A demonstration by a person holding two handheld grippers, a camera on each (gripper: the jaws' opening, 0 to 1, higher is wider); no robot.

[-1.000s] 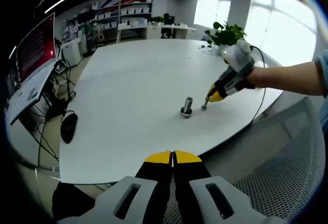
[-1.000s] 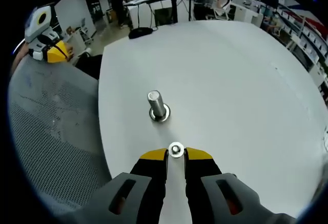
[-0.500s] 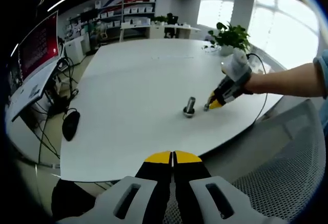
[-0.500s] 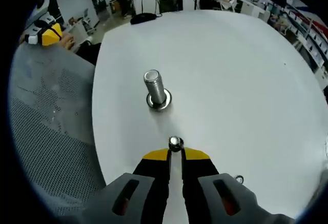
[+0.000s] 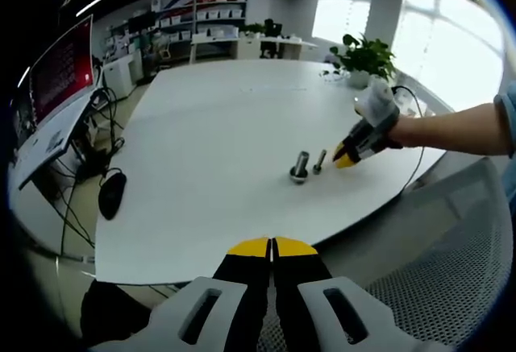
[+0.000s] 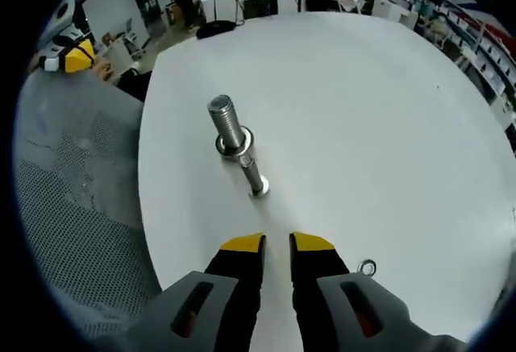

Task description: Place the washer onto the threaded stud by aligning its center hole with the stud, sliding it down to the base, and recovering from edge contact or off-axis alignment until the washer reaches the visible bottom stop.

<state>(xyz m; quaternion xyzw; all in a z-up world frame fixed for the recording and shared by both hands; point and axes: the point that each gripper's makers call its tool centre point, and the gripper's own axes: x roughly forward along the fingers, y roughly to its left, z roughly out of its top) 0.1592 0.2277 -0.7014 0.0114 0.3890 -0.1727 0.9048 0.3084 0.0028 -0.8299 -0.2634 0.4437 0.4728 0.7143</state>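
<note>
A thick threaded stud (image 6: pixel 228 125) stands upright on the white table (image 6: pixel 363 110), with a ring-shaped flange at its base. A thinner bolt-like piece (image 6: pixel 253 176) stands just in front of it, wide end on the table; I cannot tell whether the two touch. My right gripper (image 6: pixel 276 244) hovers open just behind that piece, nothing between its jaws. A small metal ring like a washer (image 6: pixel 367 267) lies on the table beside the right finger. The left gripper view has the stud (image 5: pixel 300 166), the thin piece (image 5: pixel 319 161) and the right gripper (image 5: pixel 345 158) side by side. My left gripper (image 5: pixel 272 247) is shut and empty, off the table's near edge.
A mesh chair back (image 6: pixel 72 199) sits at the table's edge, with the left gripper (image 6: pixel 68 52) beyond it. A potted plant (image 5: pixel 364 55) and a cable (image 5: pixel 411 159) are near the hand. A computer mouse (image 5: pixel 109 196) and monitor (image 5: pixel 52 78) sit to the left.
The right gripper opened and let go of the small piece it carried, leaving it standing by the stud, then drew back a little. The left gripper stayed shut and still.
</note>
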